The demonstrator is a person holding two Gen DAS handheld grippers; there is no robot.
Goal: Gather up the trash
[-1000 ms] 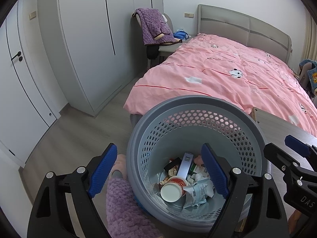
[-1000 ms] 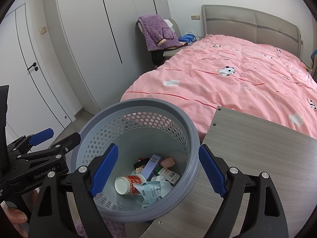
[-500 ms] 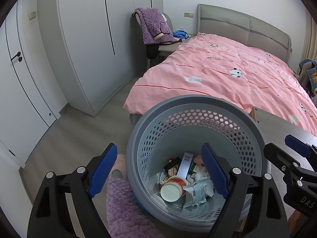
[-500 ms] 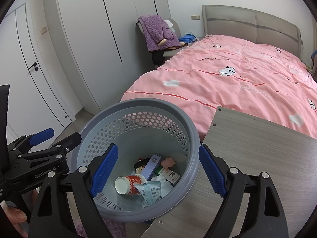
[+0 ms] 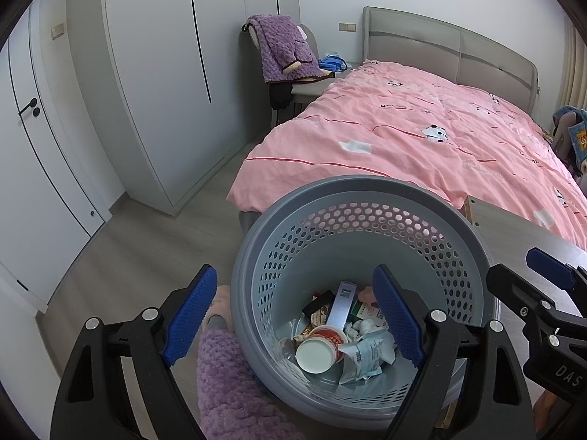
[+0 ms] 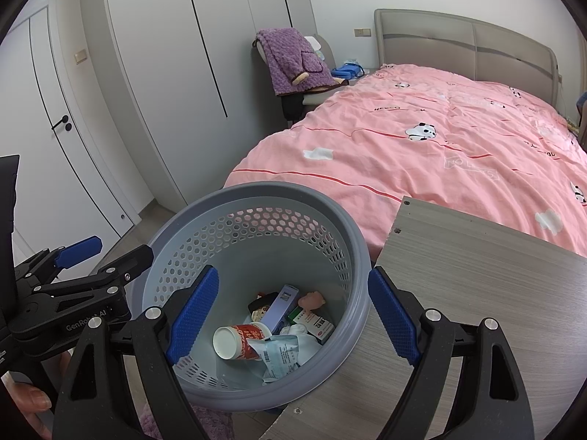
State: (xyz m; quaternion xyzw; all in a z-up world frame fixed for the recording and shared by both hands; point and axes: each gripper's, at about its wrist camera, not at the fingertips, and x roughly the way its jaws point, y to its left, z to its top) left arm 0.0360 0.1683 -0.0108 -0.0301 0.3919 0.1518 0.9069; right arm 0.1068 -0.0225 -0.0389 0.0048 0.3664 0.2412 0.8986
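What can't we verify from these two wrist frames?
- Trash at the bottom of the basket: left view, the left gripper finger covers part of the pile.
- Label print on the cup: too small in the right view.
- Desk: far end cut off by the frame edge.
- Floor beneath the basket: hidden in both views.
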